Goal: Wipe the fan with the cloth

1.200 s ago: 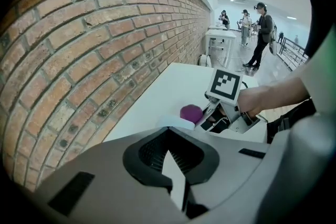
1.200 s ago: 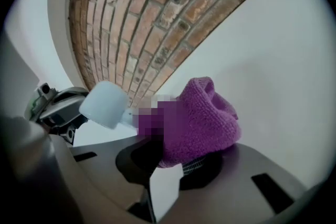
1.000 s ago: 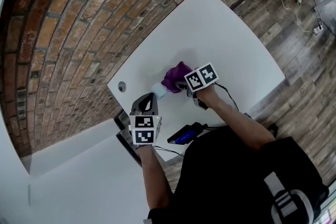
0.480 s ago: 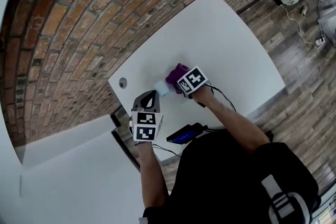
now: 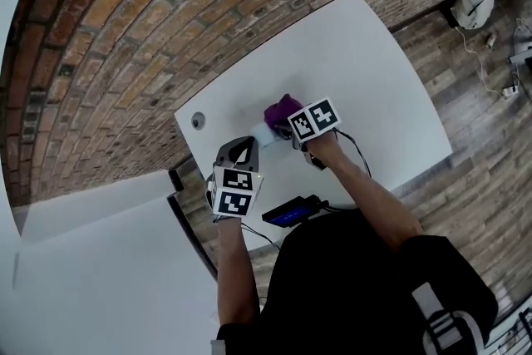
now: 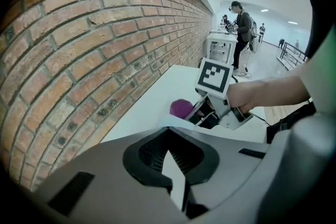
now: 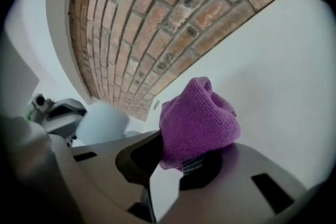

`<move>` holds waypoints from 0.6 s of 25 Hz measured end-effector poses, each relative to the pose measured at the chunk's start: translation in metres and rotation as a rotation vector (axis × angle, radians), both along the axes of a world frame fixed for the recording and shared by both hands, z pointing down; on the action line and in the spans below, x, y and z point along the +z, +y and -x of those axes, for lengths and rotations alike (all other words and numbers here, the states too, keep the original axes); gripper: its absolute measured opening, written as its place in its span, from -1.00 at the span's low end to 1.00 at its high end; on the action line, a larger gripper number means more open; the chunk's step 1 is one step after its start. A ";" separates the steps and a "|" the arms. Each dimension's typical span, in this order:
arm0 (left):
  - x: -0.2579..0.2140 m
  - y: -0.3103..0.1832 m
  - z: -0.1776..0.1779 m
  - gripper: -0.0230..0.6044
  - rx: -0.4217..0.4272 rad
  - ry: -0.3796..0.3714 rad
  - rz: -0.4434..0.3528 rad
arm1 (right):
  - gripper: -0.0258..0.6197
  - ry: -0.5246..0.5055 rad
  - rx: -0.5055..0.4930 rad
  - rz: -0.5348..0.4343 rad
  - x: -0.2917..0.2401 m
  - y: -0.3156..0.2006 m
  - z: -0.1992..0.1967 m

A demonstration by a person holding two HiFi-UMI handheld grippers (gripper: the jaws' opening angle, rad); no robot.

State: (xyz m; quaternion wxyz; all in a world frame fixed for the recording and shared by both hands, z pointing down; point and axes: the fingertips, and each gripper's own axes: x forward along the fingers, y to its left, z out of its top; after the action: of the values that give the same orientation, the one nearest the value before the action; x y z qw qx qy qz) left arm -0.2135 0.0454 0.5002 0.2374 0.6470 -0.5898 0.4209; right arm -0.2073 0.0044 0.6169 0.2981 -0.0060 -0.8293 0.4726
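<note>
Head view showed me the brick wall running along the far edge of the white table, with plank flooring off to the right. The person's two forearms reached in from below. The left gripper pointed steeply down near the table's near-left corner. In the left gripper view its jaws stood pressed together, with only a thin pale sliver between them that I read as part of the fan. The fan's pale rounded body sat on the table just past those jaw tips, between the two grippers. The right gripper came in from the right at a shallower angle, and the right gripper view showed its jaws clamped on the purple cloth, which bunched up above the jaw tips. The cloth sat just beside the fan, on the wall side, though I couldn't tell whether the two touched. A dark device with a blue face lay at the table's near edge, and a small round hole marked the left corner.
</note>
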 end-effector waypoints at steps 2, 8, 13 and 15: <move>0.000 -0.002 0.000 -0.93 0.006 -0.004 -0.010 | -0.72 0.068 0.005 -0.025 0.030 0.002 -0.009; 0.001 -0.001 0.000 -0.93 0.003 -0.022 -0.002 | -0.72 0.186 -0.062 -0.350 0.026 -0.043 -0.008; 0.001 0.001 -0.001 -0.93 -0.007 -0.019 0.004 | -0.72 0.093 -0.069 -0.222 0.013 -0.049 0.020; 0.001 0.001 -0.001 -0.93 -0.008 -0.022 0.002 | -0.72 0.083 -0.112 -0.128 0.026 -0.030 0.025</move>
State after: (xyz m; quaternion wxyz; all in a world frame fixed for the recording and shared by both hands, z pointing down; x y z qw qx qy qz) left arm -0.2130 0.0459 0.5011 0.2332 0.6395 -0.5947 0.4277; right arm -0.2319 -0.0257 0.6429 0.3579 -0.0135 -0.8430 0.4013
